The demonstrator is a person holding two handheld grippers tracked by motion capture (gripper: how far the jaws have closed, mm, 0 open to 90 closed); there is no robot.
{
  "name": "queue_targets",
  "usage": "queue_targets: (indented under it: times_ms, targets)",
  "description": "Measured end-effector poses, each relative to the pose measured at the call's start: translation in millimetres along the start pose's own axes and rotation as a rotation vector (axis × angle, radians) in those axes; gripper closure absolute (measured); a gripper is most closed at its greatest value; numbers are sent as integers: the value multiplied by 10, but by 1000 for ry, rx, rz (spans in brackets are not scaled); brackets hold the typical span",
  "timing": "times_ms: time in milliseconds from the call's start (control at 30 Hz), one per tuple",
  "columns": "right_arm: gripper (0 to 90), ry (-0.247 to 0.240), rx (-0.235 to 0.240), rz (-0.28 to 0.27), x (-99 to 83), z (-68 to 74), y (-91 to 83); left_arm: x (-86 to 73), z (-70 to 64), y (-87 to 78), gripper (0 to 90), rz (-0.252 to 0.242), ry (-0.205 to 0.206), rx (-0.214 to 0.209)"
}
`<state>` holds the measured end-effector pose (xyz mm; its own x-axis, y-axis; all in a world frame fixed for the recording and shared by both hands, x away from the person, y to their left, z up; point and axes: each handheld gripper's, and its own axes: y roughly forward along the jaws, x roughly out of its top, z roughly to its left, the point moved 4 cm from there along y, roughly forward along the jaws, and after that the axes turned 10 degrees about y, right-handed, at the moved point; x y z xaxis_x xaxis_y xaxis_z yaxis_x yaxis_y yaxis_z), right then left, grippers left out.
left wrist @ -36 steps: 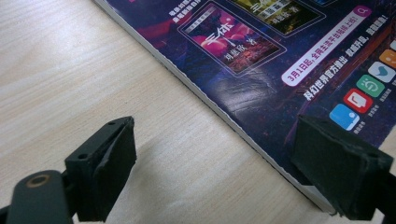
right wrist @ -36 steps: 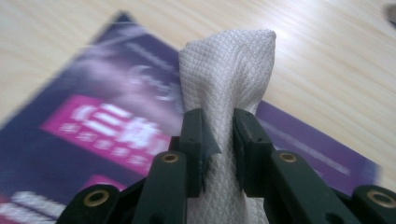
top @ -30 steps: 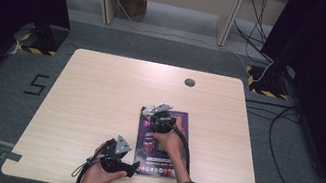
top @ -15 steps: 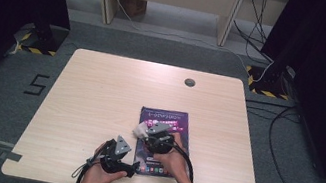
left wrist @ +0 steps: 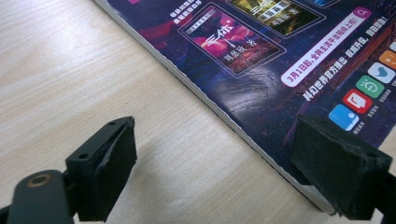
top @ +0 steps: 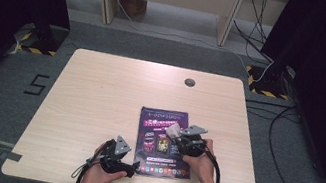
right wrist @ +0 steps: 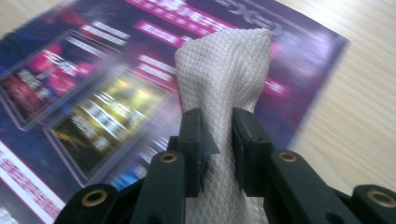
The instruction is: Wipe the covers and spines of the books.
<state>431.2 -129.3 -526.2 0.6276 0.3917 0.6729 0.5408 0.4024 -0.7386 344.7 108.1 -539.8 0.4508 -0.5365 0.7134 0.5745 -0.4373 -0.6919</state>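
- The white cloth (right wrist: 224, 70) is bunched and pinched between the narrow-set jaws of the right tool (right wrist: 217, 135); its free end sticks out past the jaw tips, over the magazine's purple cover.
- From the high view the cloth (top: 173, 130) sits over the middle right of the magazine (top: 162, 142), which lies flat on the near right part of the desk (top: 100, 90).
- The left tool (left wrist: 210, 154) stands wide, holding nothing; its jaws straddle the magazine's near left corner (left wrist: 303, 182), one jaw over bare wood, the other over the cover edge.
- In the high view the left tool (top: 129, 168) rests low at the magazine's bottom left corner.
- Judged step: wiping the cover while the other hand steadies the corner.
- Risks:
  - The glossy cover may slide or skew under the wipe, since the left tool's jaws are not clamped on it.
  - The cloth is held by a small fold; a hard drag could pull it out of the jaws.
  - Pressing too low could scrape the hard jaw tips on the cover.
  - A stroke toward the near edge could lift or crease the cover.
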Motion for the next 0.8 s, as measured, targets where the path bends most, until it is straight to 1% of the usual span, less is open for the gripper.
queue_targets:
  times_ms: [100,167,233,333,367,433,533,633,667,733,800]
  targets:
    - [749,14,-10,2,-26,-50,-31,-2,6,1,135,-1,-4,-6]
    - [747,10,-13,6,-23,-59,-33,-2,13,2,136,2,-9,-12]
    - [746,2,-18,7,-15,-65,-30,0,14,-5,147,1,-11,-27]
    - [747,11,-19,6,-9,-74,-25,-4,33,-27,152,4,-30,-49]
    - [746,8,-24,6,-8,-69,-25,-7,52,-45,153,6,-32,-48]
    - [747,-6,-35,7,-7,-47,-26,-2,96,-91,153,-9,-47,-48]
    - [747,-18,-22,6,-9,39,-20,-1,194,-178,153,-37,-74,-35]
    - [747,-40,4,7,-5,169,-6,-31,291,-247,152,-41,-95,-20]
    - [747,-55,13,8,-5,221,1,-46,314,-261,152,-40,-102,-18]
    - [747,-70,32,10,-7,341,6,-73,330,-294,151,-36,-111,-20]
    - [746,-93,50,8,-21,429,4,-88,314,-325,151,-38,-107,-25]
